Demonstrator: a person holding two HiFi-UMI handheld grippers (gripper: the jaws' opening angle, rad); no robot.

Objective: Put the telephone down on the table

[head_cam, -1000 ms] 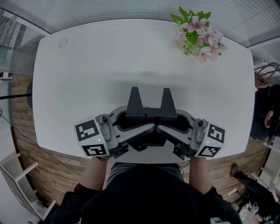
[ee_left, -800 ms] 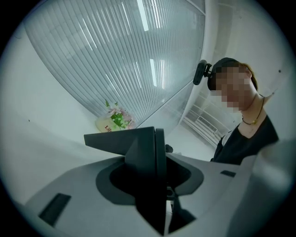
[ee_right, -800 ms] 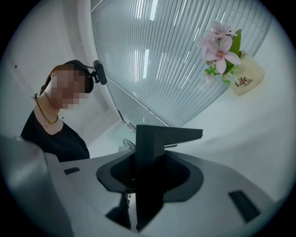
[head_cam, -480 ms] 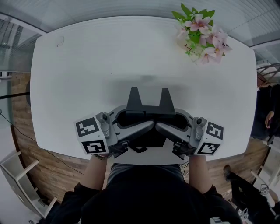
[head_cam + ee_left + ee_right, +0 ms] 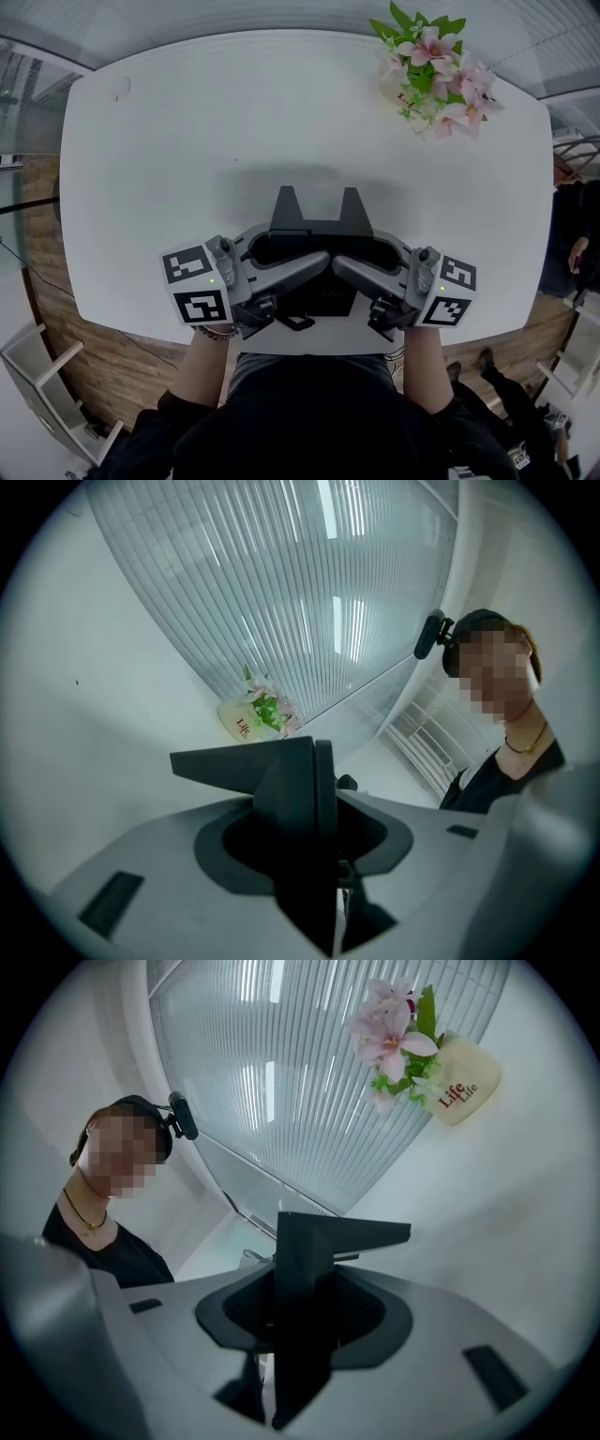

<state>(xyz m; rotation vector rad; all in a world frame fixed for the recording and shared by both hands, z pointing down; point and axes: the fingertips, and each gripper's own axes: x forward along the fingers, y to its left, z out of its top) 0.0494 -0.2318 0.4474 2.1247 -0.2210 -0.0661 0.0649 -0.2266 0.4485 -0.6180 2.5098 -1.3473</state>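
1. Out on the left was the grey two-jaw left gripper [image 5: 295, 253], held level above the near edge of the white round-cornered table [image 5: 234, 112], left of that edge's middle. Its jaws were clamped on the left side of the black plastic telephone [image 5: 319, 228]. The left gripper view showed the dark slab wedged right between them, with no gap to speak of.
2. Centre stage was the telephone itself, a flat black body with two tapered prongs showing on the side toward the table's far edge. It sat at the middle of the table's near edge, carried between both grippers. A soft shadow [image 5: 309, 173] lay on the white top just beyond it. Whether its underside touched the table, no view settled.
3. Over to the right gripper [image 5: 361, 253], the grey twin, right of the middle of the table's near edge and pointing in toward that middle. Its jaws were closed on the telephone's right side. In the right gripper view the dark panel stood upright between them, gripped firm.
4. Way out at the table's far right corner, well apart from the action, stood the pink flowers with green leaves [image 5: 433, 66] in a cream rounded pot [image 5: 461, 1077] printed "Life".
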